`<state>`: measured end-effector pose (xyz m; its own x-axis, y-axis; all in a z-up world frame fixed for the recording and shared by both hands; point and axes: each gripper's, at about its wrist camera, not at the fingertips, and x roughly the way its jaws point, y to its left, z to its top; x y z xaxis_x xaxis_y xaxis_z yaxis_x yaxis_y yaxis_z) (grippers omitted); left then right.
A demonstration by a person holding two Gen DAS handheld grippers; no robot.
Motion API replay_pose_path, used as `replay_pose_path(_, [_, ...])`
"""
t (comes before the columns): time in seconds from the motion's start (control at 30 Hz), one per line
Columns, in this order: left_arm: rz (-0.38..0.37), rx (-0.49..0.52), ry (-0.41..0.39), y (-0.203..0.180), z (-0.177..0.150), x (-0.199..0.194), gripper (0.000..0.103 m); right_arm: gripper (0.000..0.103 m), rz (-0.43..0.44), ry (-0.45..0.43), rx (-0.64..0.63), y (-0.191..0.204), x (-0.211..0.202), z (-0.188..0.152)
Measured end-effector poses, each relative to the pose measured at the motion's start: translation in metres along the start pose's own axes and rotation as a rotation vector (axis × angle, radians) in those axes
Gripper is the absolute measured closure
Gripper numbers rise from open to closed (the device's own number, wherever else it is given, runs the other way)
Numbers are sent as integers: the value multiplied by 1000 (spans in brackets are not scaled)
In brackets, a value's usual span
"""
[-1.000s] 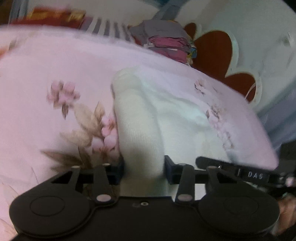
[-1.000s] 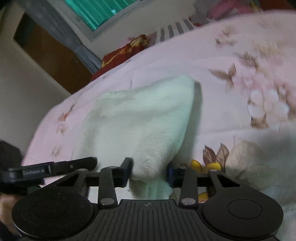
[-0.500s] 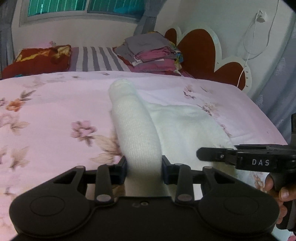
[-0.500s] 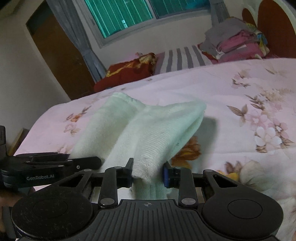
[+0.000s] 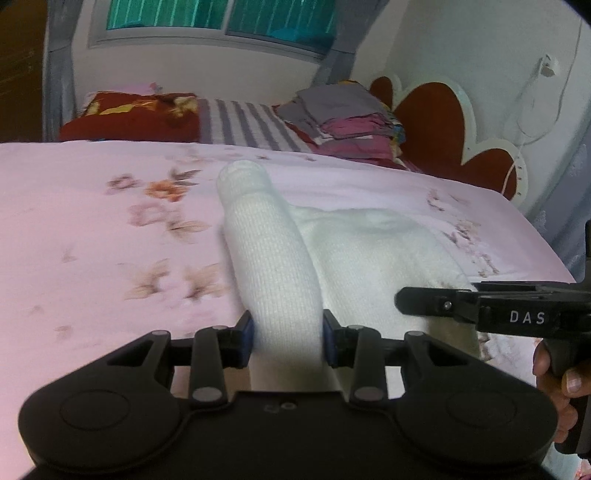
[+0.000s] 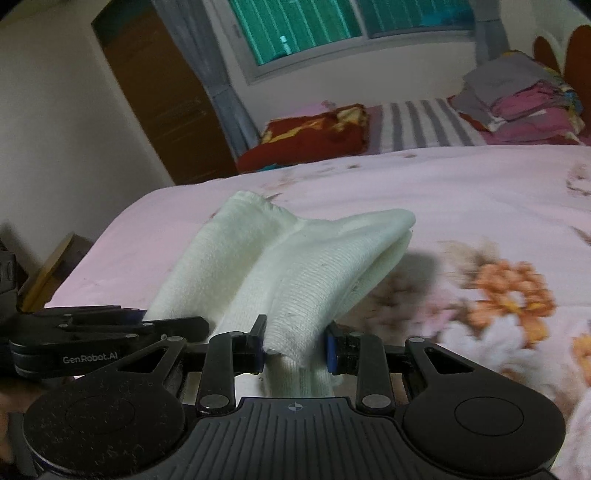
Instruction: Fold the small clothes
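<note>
A small white knitted garment (image 5: 273,258) is held up over the pink floral bed cover (image 5: 92,229). My left gripper (image 5: 287,338) is shut on one bunched edge of it, and the cloth runs away from the pads as a thick roll. My right gripper (image 6: 295,341) is shut on the other edge of the white garment (image 6: 314,266), whose folded layers hang out ahead of the jaws. In the left wrist view the right gripper (image 5: 480,306) shows at the right edge, held by a hand (image 5: 557,387). The left gripper (image 6: 110,332) reaches in from the left of the right wrist view.
A stack of folded clothes (image 5: 347,122) sits at the far end of the bed beside a striped pillow (image 5: 243,125) and a red pillow (image 5: 129,118). A red heart-shaped headboard (image 5: 436,125) stands at the right. A brown door (image 6: 162,96) and a window (image 6: 314,26) are on the far wall.
Both grippers have lifted and pulled back with the white garment, so more of the bed, pillows and window came into view. The cloth now hangs higher off the cover.
</note>
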<state>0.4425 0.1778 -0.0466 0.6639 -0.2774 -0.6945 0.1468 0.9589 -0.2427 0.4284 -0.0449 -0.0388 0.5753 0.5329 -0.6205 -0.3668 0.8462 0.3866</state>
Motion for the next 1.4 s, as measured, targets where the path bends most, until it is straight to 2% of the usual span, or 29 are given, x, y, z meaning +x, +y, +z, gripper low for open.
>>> replay_pose_path(0.2, [-3,-35,10,48,-8,-1,68,74,12,13,-10,33,39,-6])
replay_pose_path(0.27, [31,-13,28,60,-18,15,60,74,-4,30,-9,36,55,-12])
replay_pose_path(0.3, [62,-6,56,66,-24,23,48,74,-19,44,-3,35,61,-20])
replay_pose_path(0.33, [39,-18,60,74,-31,29,41,74,-49,71,18,28,73,-26])
replay_pose_path(0.37, [14,-47,48,80,-35,30,41,74,-64,99,57,16,85,-31])
replay_pose_path(0.43, [-19,-80,47,88,-36,30,41,74,-23,94,177,-5,92,-41])
replay_pose_path(0.53, [-37,-64,65,90,-30,30,40,73,-31,93,174,-5,90,-39])
replay_pose_path(0.6, [-43,-70,44,94,-23,23,39,73,-40,104,166,-3,92,-36])
replay_pose_path(0.63, [-33,-63,5,95,-20,15,35,70,-34,110,170,-5,92,-34])
replay_pose_path(0.67, [-20,-54,-30,95,-17,9,32,60,-39,109,170,-5,90,-31])
replay_pose_path(0.7, [-23,-47,-63,97,-12,5,32,56,-62,98,161,-3,85,-29])
replay_pose_path(0.77, [-61,-40,-117,101,-1,3,44,55,-84,32,144,-1,70,-21])
replay_pose_path(0.8, [-85,-34,-126,100,5,4,58,55,-95,-17,142,1,64,-16])
replay_pose_path(0.83, [-110,-17,-129,97,11,9,63,55,-108,-55,129,5,62,-12])
replay_pose_path(0.9, [-137,33,-124,89,18,23,63,56,-97,-83,86,17,67,-3])
replay_pose_path(0.97, [-144,77,-69,80,15,46,63,65,-91,-53,13,28,89,6])
replay_pose_path(1.0, [-138,94,-24,80,11,58,63,65,-124,-26,-31,31,103,6])
replay_pose_path(1.03, [-125,114,-22,78,7,64,64,68,-181,29,-56,29,121,3])
replay_pose_path(1.07, [-131,105,-24,78,6,63,63,68,-216,72,-60,20,134,-4])
replay_pose_path(1.1, [-133,95,-17,78,8,62,63,68,-203,43,-50,13,135,-7])
replay_pose_path(1.17, [-133,111,-9,77,9,60,63,68,-199,52,-19,7,134,-4])
replay_pose_path(1.3, [-126,137,-13,77,9,59,63,68,-212,46,-53,10,136,-5])
replay_pose_path(1.4, [-142,146,-56,71,9,34,66,67,-229,38,-50,16,121,-8])
